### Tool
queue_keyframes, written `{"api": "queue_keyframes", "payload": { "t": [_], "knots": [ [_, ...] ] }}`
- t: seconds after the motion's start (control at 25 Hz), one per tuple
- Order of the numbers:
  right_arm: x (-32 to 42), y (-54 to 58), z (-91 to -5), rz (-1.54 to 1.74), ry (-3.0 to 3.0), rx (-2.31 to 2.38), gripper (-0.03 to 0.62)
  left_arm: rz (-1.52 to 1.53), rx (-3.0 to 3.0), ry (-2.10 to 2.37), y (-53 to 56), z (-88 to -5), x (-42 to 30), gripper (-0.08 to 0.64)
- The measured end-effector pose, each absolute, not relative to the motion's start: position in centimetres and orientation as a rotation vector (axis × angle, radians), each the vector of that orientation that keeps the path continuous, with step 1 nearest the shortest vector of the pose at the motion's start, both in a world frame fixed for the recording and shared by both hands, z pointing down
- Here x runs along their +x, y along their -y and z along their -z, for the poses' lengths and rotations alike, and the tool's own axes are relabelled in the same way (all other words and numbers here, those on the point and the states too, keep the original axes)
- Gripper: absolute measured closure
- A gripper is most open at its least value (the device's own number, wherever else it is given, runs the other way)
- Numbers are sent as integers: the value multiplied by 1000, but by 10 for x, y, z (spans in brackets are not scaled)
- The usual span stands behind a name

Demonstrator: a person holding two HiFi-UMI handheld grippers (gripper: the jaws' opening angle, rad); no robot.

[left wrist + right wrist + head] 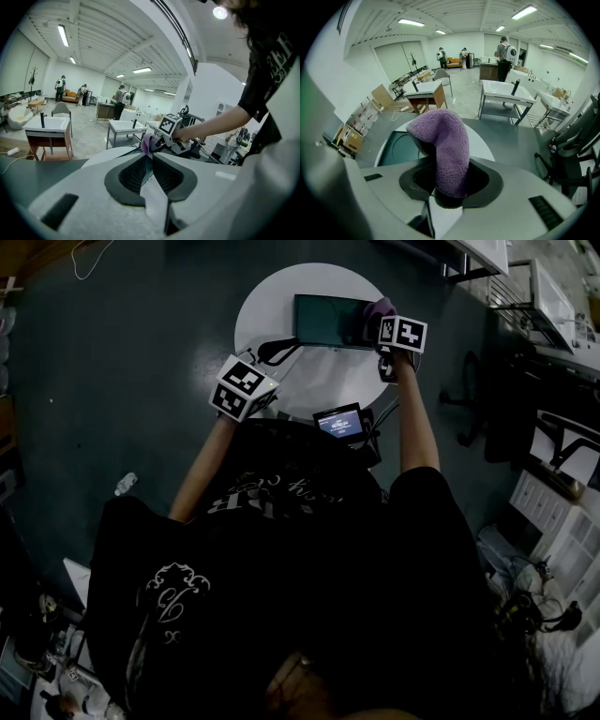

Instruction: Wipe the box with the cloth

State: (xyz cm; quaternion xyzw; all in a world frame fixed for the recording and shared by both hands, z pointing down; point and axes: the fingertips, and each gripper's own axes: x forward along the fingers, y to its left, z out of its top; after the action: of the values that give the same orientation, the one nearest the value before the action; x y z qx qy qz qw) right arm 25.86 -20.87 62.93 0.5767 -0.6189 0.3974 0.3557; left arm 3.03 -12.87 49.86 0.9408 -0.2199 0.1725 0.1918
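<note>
The purple cloth (445,145) is clamped in the right gripper's (449,185) jaws at the dark box's (328,321) right end on the tabletop (281,296). The left gripper's (151,164) jaws are nearly closed, with nothing seen held. Even, pressed strokes are advised.

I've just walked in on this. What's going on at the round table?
A person works at the white table with a gripper in each hand. The right gripper is shut on a purple cloth, held at the right end of the dark green box. The left gripper points at the box's left end, jaws nearly together; whether they grip it is unclear.
</note>
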Motion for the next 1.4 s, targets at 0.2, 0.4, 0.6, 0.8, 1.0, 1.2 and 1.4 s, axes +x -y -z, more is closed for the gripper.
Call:
{"api": "queue_keyframes", "payload": {
  "t": [0.2,0.4,0.6,0.8,1.0,1.2,1.4],
  "knots": [
    [203,209,-611,-980,1765,1375,477,-478,2625,655,132,-499,25,522],
    [130,192,-606,-981,1902,1190,477,-472,2615,690,135,-498,23,522],
    [70,175,-619,-977,1969,1039,477,-467,2607,713,136,-502,17,522],
    [57,164,-639,-967,1927,995,477,-444,2609,721,134,-496,19,522],
    [74,162,-649,-953,1893,1002,477,-471,2603,710,129,-500,17,522],
    [109,159,-655,-968,1828,1055,477,-473,2613,683,124,-505,17,522],
    [154,151,-656,-996,1770,1134,477,-472,2629,654,120,-501,29,522]
  ]
}}
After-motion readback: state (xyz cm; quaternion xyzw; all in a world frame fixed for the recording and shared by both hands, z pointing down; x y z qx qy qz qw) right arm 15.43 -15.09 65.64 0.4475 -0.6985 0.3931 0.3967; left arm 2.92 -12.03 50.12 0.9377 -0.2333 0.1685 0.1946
